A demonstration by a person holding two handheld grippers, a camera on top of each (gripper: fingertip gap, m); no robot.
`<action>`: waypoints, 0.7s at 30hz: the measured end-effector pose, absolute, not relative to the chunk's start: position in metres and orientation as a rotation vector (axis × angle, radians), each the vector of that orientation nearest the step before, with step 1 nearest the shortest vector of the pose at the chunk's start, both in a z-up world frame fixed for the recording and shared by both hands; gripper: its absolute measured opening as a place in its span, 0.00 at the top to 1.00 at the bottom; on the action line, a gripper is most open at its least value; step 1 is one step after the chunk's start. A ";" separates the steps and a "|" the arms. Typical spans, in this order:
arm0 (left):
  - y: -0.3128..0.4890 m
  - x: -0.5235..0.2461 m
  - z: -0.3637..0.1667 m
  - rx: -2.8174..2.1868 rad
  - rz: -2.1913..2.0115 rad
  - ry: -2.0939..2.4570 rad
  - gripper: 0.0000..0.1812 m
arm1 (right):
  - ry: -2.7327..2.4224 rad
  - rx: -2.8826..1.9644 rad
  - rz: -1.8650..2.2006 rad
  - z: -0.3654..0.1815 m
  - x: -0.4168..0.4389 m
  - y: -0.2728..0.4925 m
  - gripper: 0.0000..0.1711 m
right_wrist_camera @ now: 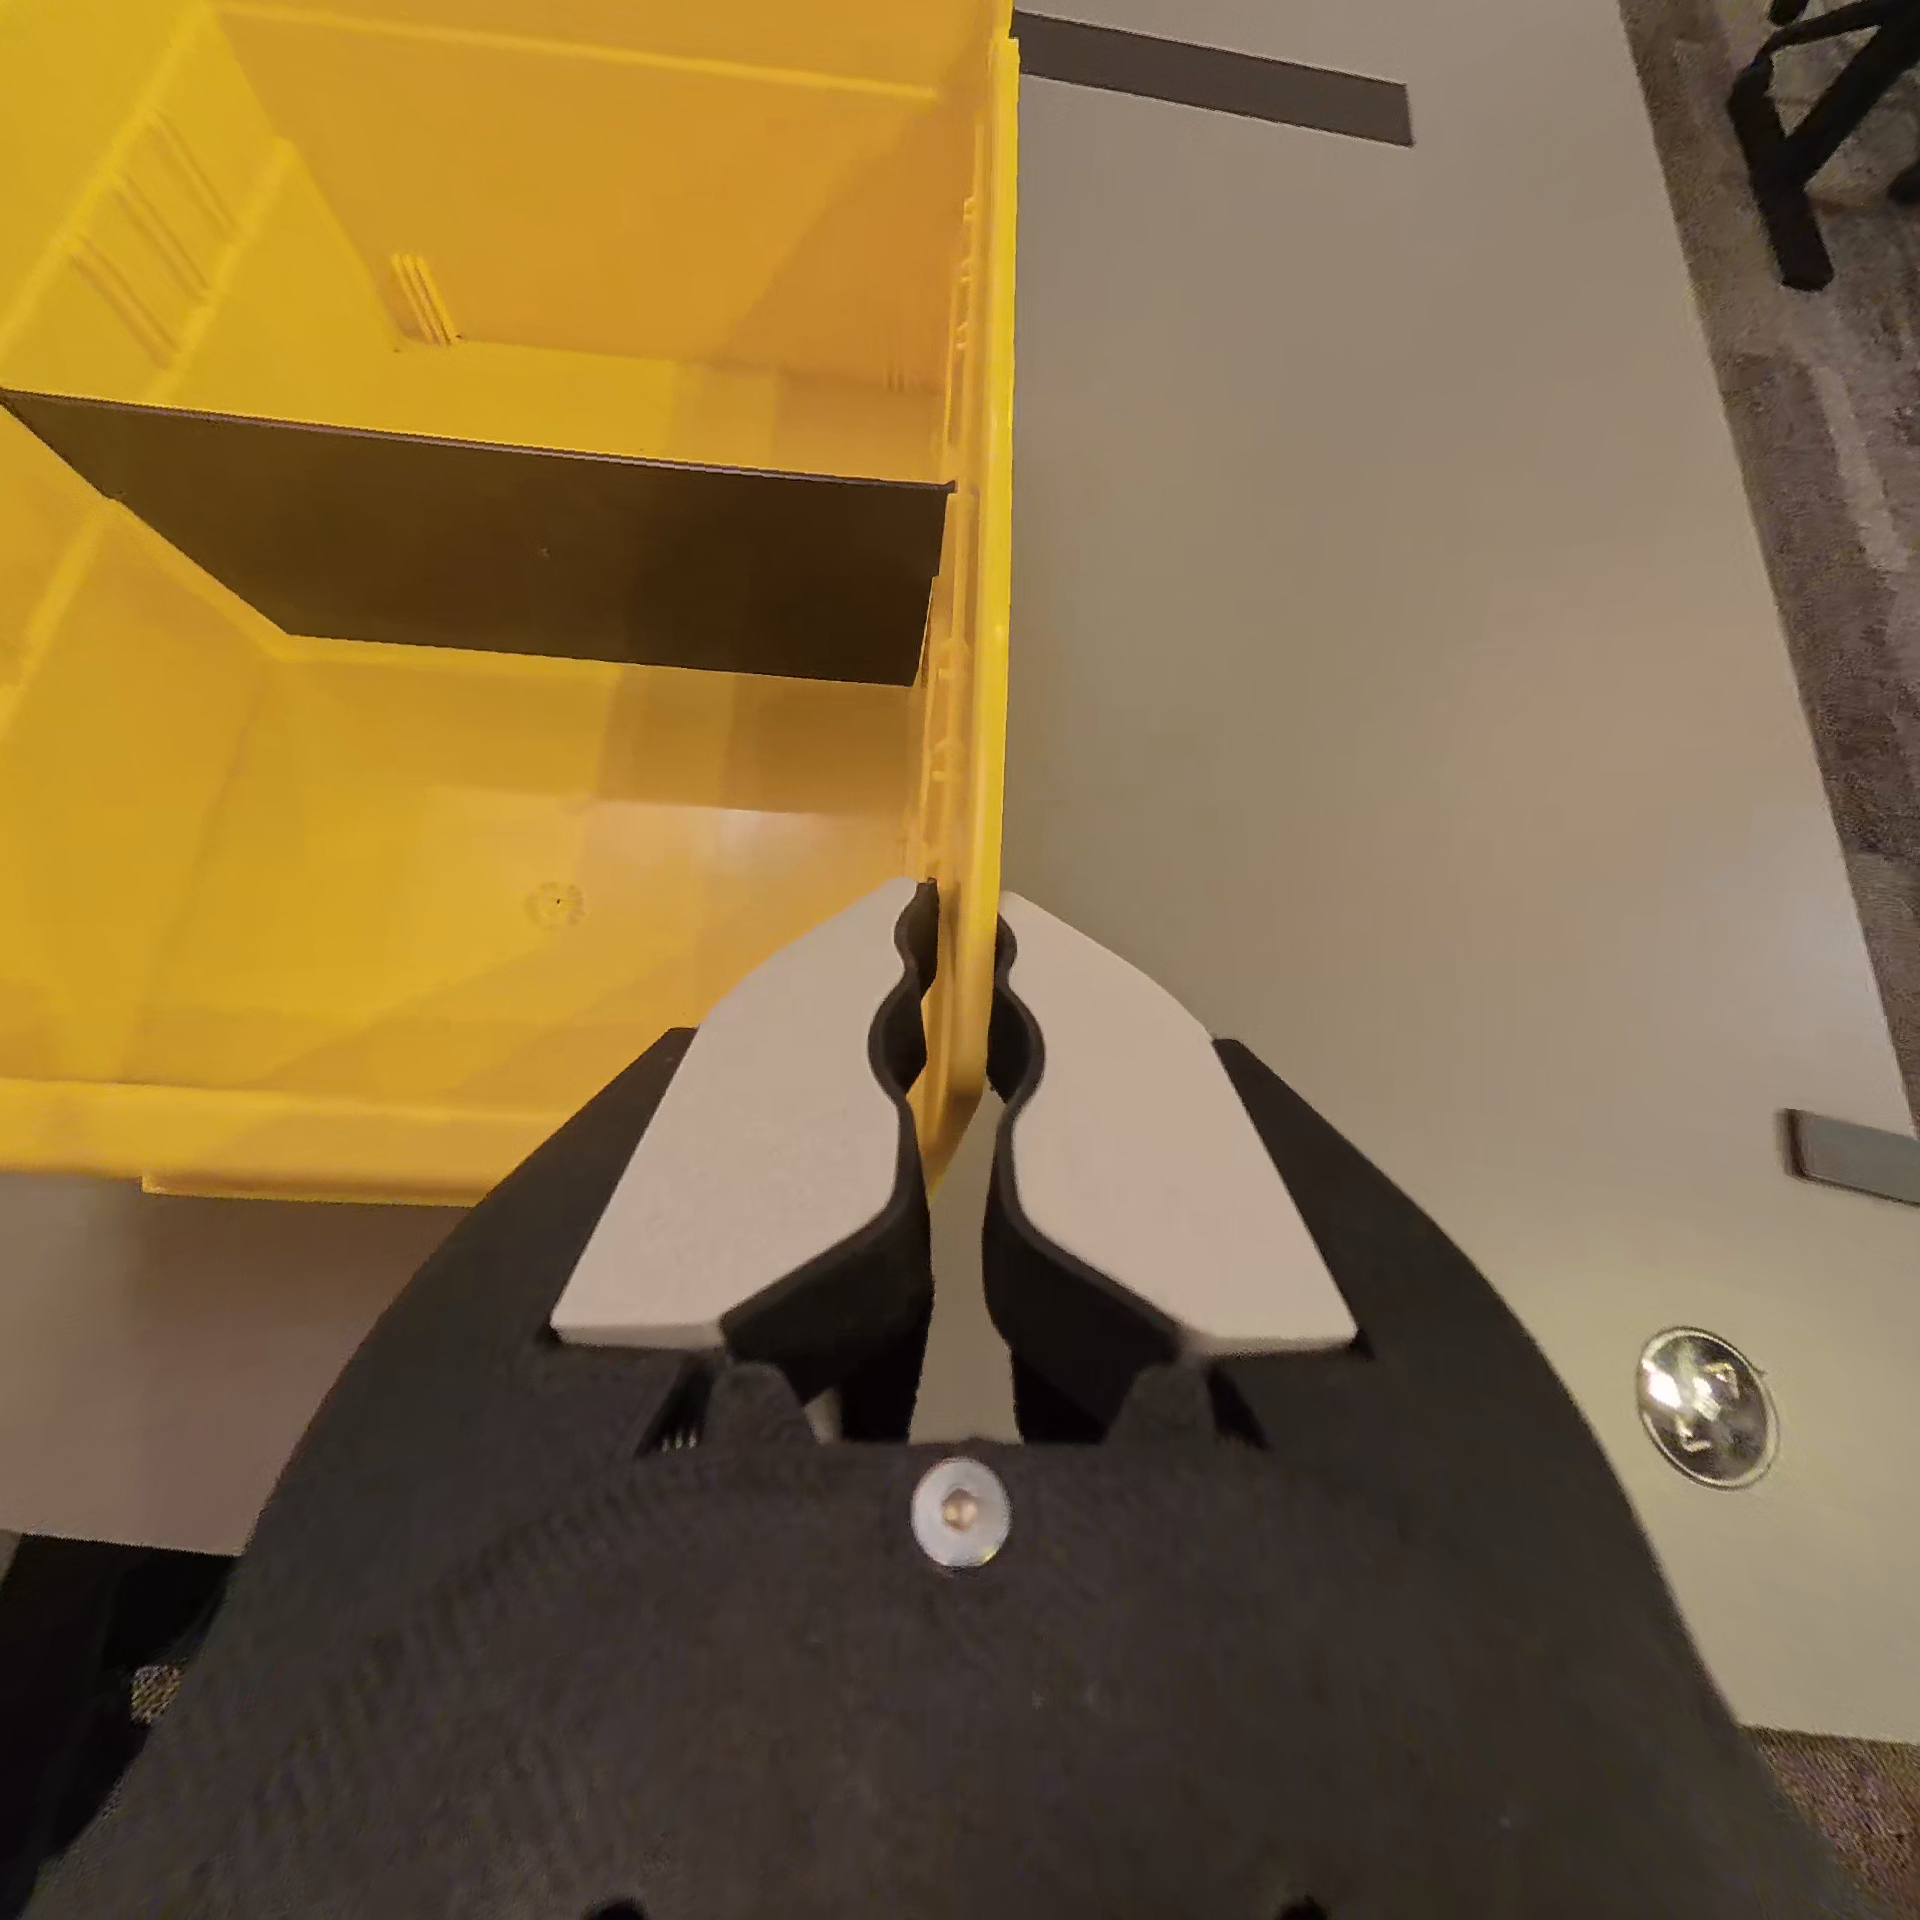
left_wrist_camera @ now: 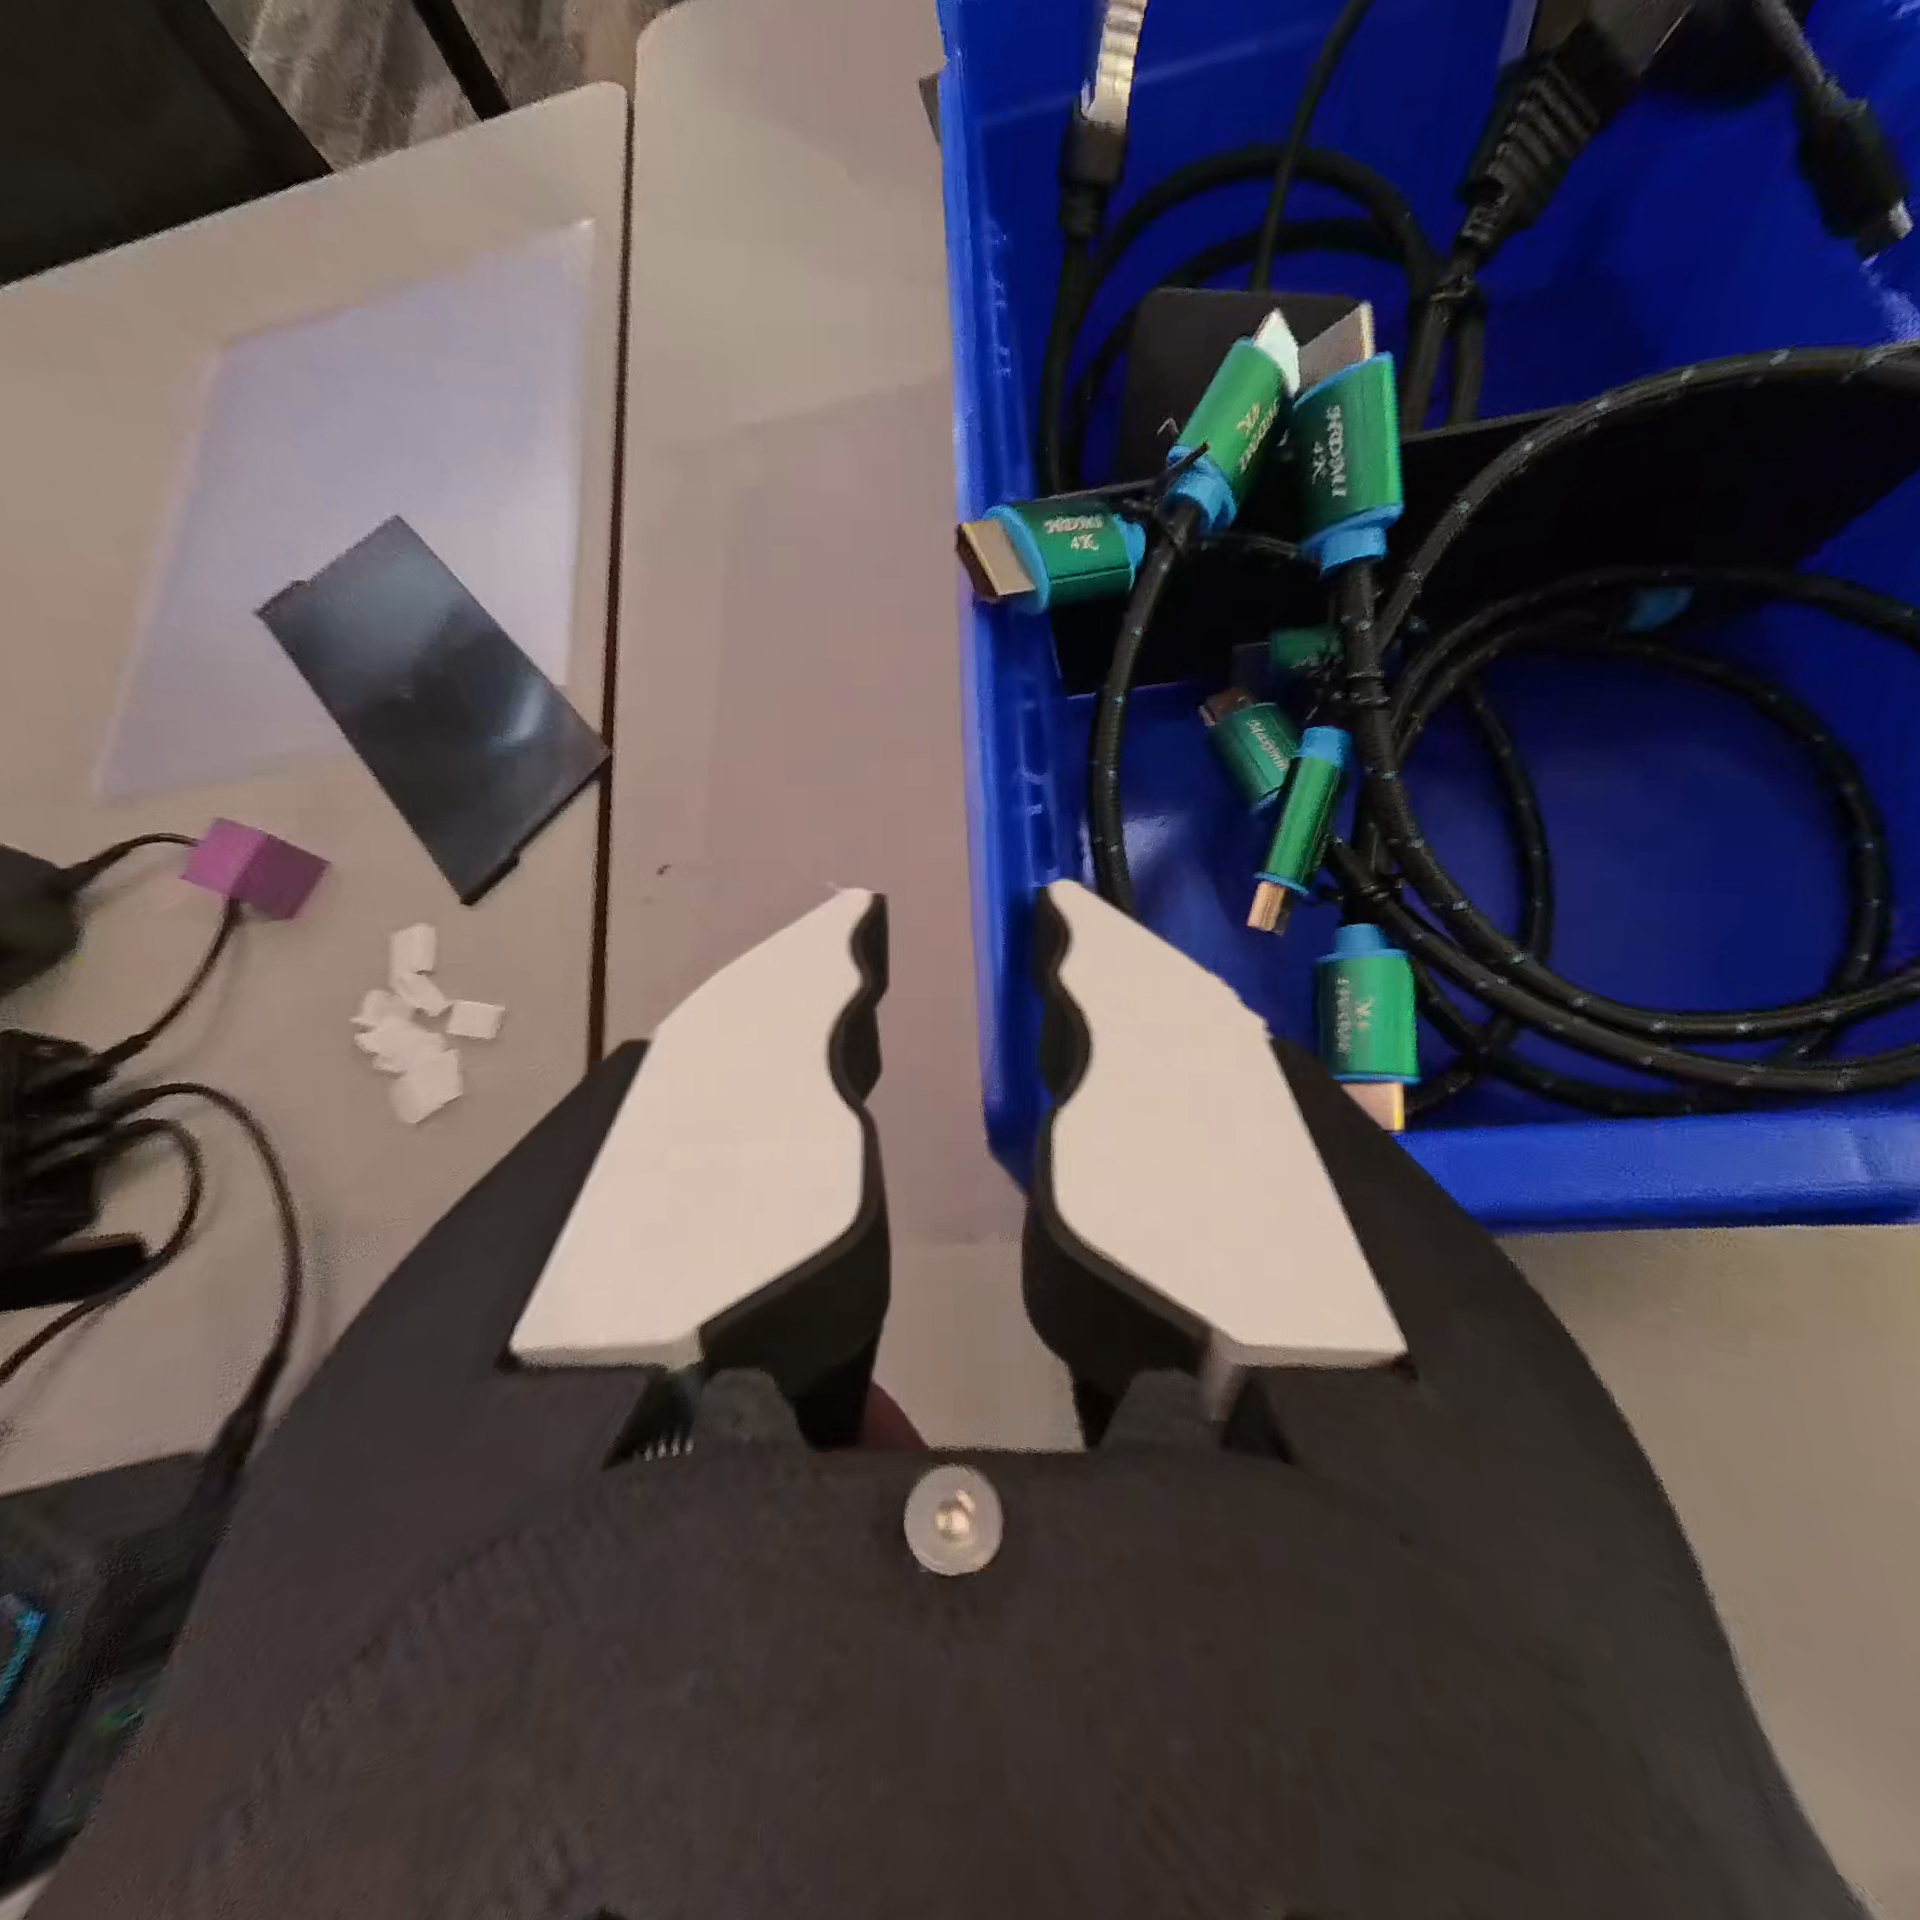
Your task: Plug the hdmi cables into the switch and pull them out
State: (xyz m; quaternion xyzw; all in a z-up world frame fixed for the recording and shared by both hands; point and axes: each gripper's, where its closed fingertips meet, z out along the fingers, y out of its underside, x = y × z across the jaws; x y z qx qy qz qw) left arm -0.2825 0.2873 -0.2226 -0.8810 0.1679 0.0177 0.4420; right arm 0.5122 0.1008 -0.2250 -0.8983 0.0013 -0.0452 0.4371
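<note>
Right wrist view: right gripper [right_wrist_camera: 958, 904] fingers clamp yellow bin [right_wrist_camera: 982, 582] wall.

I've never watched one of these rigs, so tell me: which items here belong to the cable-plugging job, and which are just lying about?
For the job:
- black braided HDMI cables with green plugs, in the blue plastic bin
- open left gripper

Lying about:
- yellow plastic bin, its wall pinched by the right gripper
- purple cube
- white paper scraps
- flat black rectangular panel
</note>
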 end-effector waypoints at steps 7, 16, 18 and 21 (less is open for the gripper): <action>0.289 -0.290 -0.225 -2.167 -0.005 0.351 0.96 | 0.052 -2.244 -0.143 -0.225 0.544 0.089 0.97; 0.278 -0.315 -0.225 -2.179 -0.062 0.250 0.97 | 0.095 -2.243 -0.126 -0.225 0.569 0.076 0.98; 0.275 -0.319 -0.225 -2.180 -0.046 0.244 0.97 | 0.112 -2.243 -0.132 -0.225 0.573 0.071 0.98; 0.273 -0.324 -0.225 -2.177 -0.035 0.224 0.97 | 0.123 -2.230 -0.105 -0.226 0.575 0.069 0.98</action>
